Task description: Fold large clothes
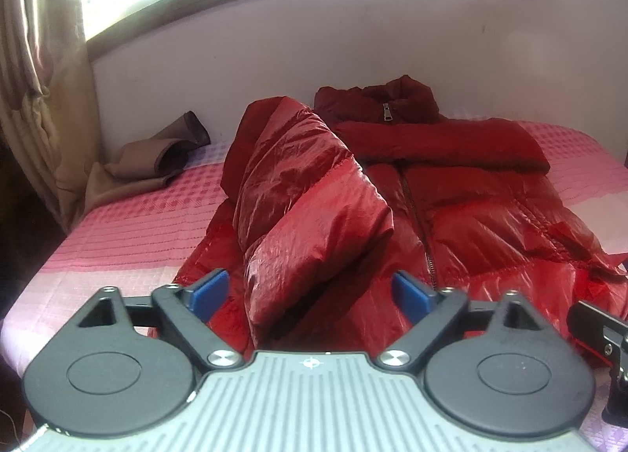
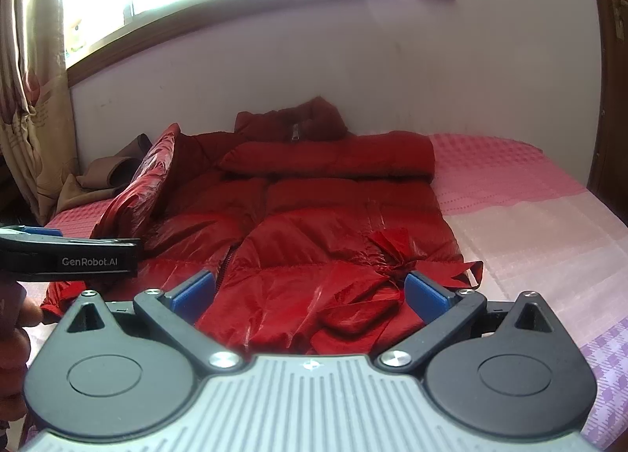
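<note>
Your red jacket [image 1: 451, 208] lies face up on the bed [image 1: 117, 224], collar toward the wall, 1 sleeve already folded across the chest below the collar. The other sleeve [image 1: 306, 208] stands up left of the zipper [image 1: 416, 216], its cuff between your left claw's [image 1: 310, 293] wide-open pads, not pinched. Your right claw [image 2: 310, 297] hovers open over the hem, holding nothing. Pinch the cuff firmly; slick fabric may slip.

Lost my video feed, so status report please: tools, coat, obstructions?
Left tool open, astride raised left sleeve. Right tool open over hem. Red puffer coat on bed, right sleeve folded across chest. Brown garment off to the side, clear.
</note>
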### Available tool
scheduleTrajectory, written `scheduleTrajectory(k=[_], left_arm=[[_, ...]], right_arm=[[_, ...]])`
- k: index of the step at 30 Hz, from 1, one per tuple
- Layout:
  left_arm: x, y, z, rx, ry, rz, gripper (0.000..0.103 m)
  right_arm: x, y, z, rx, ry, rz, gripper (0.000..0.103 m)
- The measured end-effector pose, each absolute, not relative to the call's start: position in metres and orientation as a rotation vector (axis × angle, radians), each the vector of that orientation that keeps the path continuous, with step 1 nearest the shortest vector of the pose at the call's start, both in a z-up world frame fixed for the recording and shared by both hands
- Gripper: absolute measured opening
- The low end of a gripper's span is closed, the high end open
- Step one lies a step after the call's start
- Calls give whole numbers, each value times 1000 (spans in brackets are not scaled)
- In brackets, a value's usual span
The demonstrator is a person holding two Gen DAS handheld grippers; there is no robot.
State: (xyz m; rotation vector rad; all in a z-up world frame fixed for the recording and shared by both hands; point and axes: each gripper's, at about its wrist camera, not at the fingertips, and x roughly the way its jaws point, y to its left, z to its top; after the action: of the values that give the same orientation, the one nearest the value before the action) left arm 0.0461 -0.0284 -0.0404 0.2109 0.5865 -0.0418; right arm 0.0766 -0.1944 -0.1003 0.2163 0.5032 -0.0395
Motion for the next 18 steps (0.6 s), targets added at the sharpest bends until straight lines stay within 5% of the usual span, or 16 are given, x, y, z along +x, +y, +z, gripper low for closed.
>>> scheduleTrajectory(k=[1,3,5,18], left_arm=[[47,-28,-41,217,583,-38,75],[50,-28,-42,225,587,-30,35],[55,-21,-40,198,606,-10,24],[102,92,8,93,565,331,18]], right_arm=[[76,-195,-101,217,503,-40,103],[77,-196,-102,219,504,-38,103],[77,-196,-102,218,505,-39,103],[86,-201,-93,218,485,0,103]])
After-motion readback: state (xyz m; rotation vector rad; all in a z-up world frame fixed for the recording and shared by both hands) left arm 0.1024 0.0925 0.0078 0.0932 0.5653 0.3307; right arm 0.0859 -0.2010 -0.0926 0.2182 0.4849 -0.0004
